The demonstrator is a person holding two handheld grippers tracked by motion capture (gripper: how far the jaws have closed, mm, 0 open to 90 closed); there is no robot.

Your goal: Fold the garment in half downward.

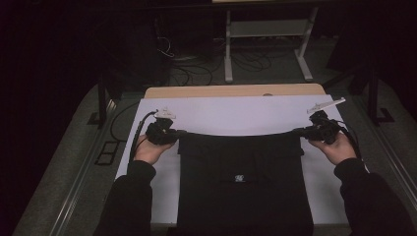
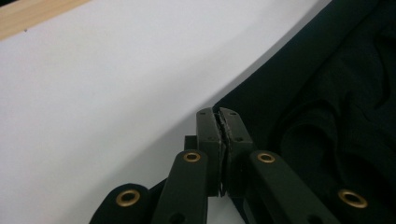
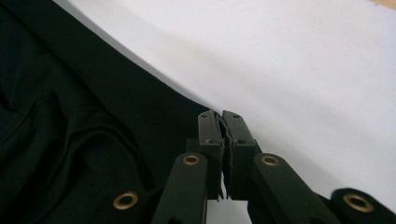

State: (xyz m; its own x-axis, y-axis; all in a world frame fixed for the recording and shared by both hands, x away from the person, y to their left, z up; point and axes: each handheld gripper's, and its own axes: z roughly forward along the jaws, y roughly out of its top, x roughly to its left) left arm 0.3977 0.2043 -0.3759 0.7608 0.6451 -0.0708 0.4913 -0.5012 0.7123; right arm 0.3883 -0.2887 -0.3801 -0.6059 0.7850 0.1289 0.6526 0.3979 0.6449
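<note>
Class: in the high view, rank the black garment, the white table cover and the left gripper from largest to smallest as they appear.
1. white table cover
2. black garment
3. left gripper

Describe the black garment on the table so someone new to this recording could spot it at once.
On the white sheet covering the table, the black garment lies in the middle near the front edge. The left gripper and right gripper pinch its far corners; a small white logo marks it.
</note>
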